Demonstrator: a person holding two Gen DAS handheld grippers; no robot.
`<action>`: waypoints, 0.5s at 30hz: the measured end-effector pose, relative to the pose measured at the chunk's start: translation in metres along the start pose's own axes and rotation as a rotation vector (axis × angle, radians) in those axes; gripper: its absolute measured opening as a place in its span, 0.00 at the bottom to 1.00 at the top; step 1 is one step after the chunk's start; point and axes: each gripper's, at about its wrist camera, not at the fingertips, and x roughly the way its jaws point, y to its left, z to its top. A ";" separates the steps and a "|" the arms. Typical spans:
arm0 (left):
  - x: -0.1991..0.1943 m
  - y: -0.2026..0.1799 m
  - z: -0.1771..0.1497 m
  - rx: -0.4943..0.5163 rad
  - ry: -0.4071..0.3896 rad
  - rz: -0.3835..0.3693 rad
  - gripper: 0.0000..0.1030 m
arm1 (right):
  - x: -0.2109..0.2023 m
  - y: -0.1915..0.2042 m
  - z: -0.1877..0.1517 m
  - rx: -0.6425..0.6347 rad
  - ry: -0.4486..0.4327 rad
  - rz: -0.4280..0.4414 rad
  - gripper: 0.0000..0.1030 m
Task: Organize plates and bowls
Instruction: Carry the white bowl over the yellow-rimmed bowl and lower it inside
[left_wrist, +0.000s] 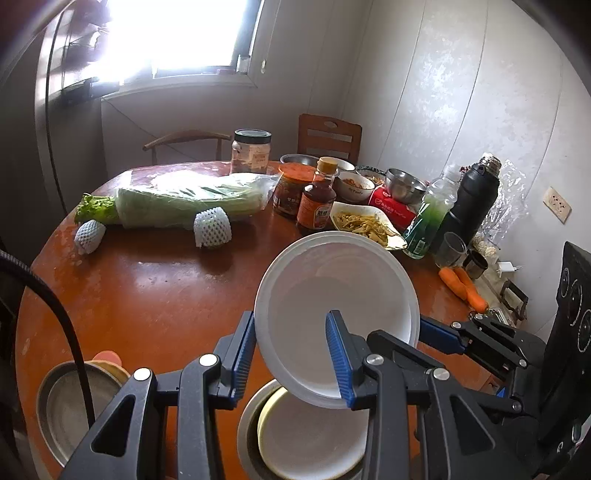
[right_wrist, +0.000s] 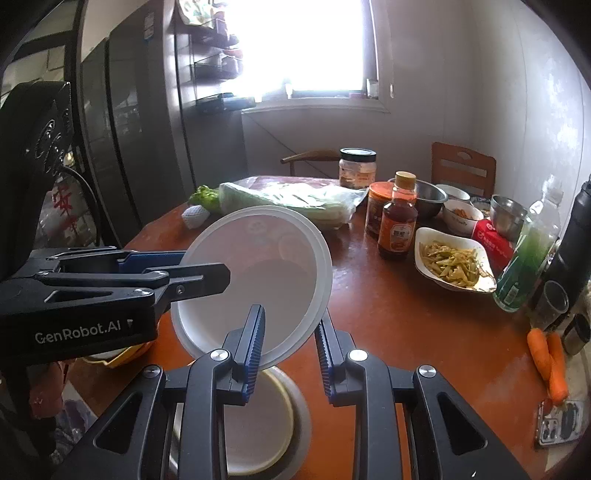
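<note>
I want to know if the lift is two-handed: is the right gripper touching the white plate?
Touching. In the right wrist view the right gripper has its blue pads clamped on the rim of the white plate; the left gripper grips the opposite rim.

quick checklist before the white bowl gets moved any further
1. Left gripper clamped on the white bowl rim: ok.
2. Right gripper clamped on the opposite rim: ok.
3. Bowl lifted off the table: ok.
4. Bowl level: not ok, tilted.
5. Bowl empty, nothing to spill: ok.
6. Cream bowl inside the steel bowl below, free on top: ok.
</note>
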 end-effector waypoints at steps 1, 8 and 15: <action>-0.002 0.000 -0.002 0.000 -0.002 0.000 0.38 | -0.002 0.002 -0.001 -0.002 -0.001 0.001 0.27; -0.016 0.000 -0.020 0.012 -0.007 0.000 0.38 | -0.014 0.017 -0.017 -0.010 -0.005 0.003 0.27; -0.026 -0.003 -0.045 0.031 -0.003 0.000 0.38 | -0.027 0.029 -0.037 -0.015 -0.002 -0.001 0.27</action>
